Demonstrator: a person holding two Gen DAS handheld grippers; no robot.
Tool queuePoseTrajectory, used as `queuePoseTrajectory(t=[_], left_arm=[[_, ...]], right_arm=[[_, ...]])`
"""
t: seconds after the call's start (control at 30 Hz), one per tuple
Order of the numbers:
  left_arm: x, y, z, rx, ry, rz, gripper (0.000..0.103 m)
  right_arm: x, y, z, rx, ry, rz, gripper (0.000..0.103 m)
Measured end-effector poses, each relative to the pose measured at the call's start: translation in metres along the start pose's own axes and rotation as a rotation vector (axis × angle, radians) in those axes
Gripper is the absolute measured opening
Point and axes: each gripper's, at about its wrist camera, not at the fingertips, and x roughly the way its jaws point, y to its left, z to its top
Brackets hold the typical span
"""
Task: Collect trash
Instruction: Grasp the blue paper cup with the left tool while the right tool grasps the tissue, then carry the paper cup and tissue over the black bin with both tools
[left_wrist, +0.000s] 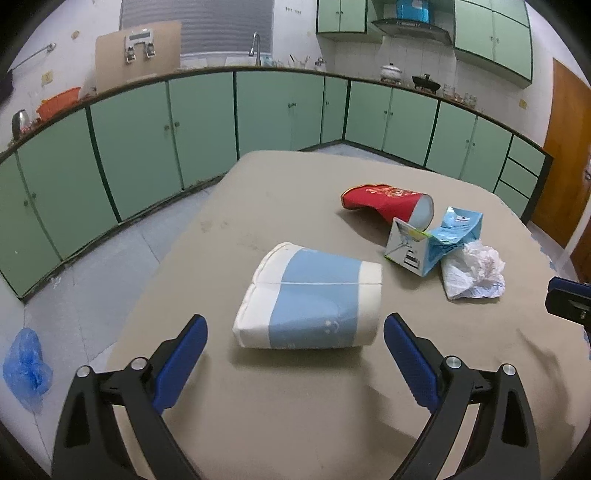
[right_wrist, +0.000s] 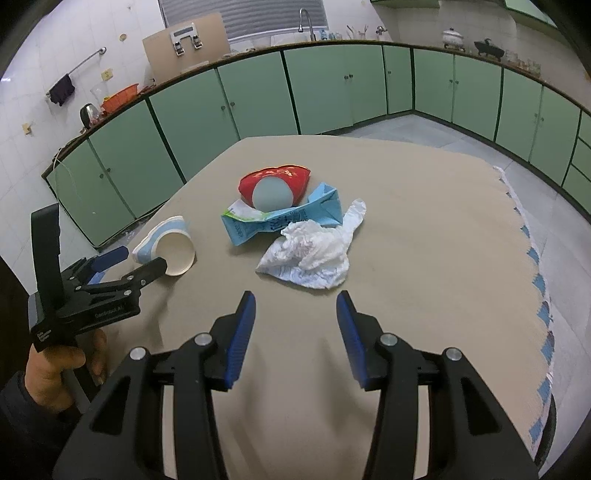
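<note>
Green kitchen cabinets (left_wrist: 199, 122) ring a beige-covered table (left_wrist: 295, 406). Mid-table a flattened white-and-blue paper cup (left_wrist: 308, 299) lies on its side, long axis crosswise, mouth toward the left edge. Left gripper (left_wrist: 295, 332) and right gripper (right_wrist: 295, 314) are both spread wide, holding nothing.

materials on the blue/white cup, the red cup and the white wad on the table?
Blue/white cup: looks like matte paper; flattened, with a straight side seam and creased wall.
Red cup: likely coated paper, slight sheen on the printed wall, rim crushed out of round.
White wad: thin crumpled sheet, soft irregular folds, faint print; plastic film or tissue, can't tell which.
</note>
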Motion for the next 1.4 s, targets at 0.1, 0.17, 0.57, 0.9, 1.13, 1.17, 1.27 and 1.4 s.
queuePoseTrajectory(t=[0.1,0.17,0.57,0.9,1.13,1.17,1.27,1.4], left_arm=[[0.005,0.003,0.002,-0.009,0.023,-0.016,0.092],[0.007,0.003,0.0,-0.003,0.034,-0.033,0.079],[-0.014,0.003,0.014,-0.013,-0.043,-0.031,0.074],[-0.004,0.004,0.027,-0.033,-0.047,-0.029,0.074],[-0.01,0.001,0.029,-0.037,-0.055,-0.031,0.074],[-0.014,0.0,0.029,-0.041,-0.059,-0.033,0.074],[-0.023,-0.002,0.028,-0.041,-0.066,-0.033,0.074],[-0.038,-0.012,0.025,-0.036,-0.071,-0.046,0.074]], right_arm=[[0.007,-0.002,0.005,0.01,0.006,0.002,0.045],[0.012,-0.002,0.007,0.012,0.009,0.004,0.045],[0.038,-0.008,0.018,0.039,0.021,-0.002,0.045],[0.068,-0.019,0.019,0.078,0.072,-0.02,0.04],[0.057,-0.026,0.013,0.078,0.078,0.0,0.004],[0.051,-0.027,0.012,0.079,0.074,0.004,0.004],[0.033,-0.031,0.007,0.089,0.062,0.012,0.003],[0.0,-0.039,-0.006,0.106,0.049,0.021,0.003]])
